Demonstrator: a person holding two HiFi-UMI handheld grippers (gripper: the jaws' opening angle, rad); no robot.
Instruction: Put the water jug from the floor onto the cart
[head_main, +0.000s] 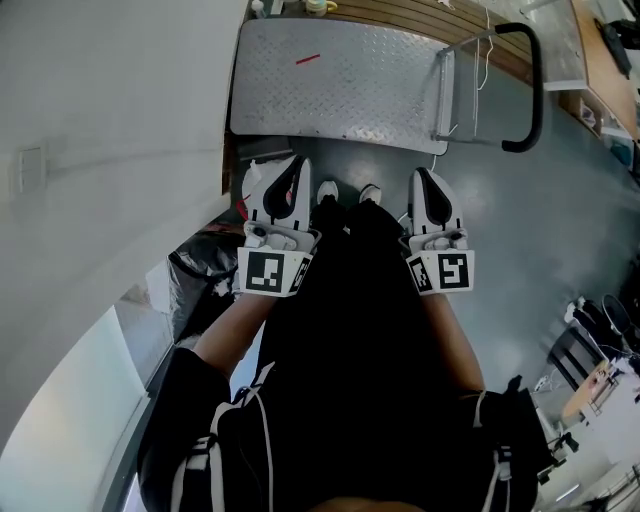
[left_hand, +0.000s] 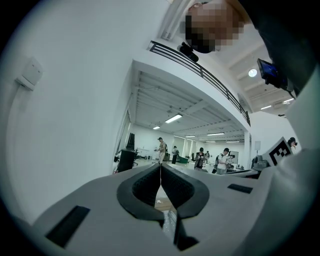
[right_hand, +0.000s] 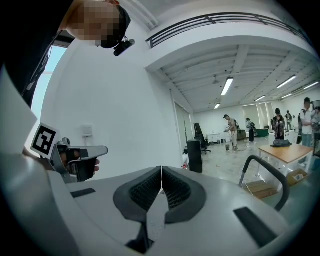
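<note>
Head view shows the cart (head_main: 340, 80) on the far side of the person's feet. Its checker-plate deck carries no jug, and its black handle (head_main: 532, 90) stands at the right. The left gripper (head_main: 293, 172) and right gripper (head_main: 421, 182) are both clenched on nothing, side by side short of the cart's near edge. I cannot pick out the water jug for certain. A pale shape (head_main: 255, 172) by the wall, just left of the left gripper, may be it. By my judgement, grasping, lifting and placing all remain.

Right tool (right_hand: 161, 169), jaws together on nothing; left tool (right_hand: 80, 156) beside the white wall (right_hand: 125, 120); cart handle (right_hand: 263, 163) at right
</note>
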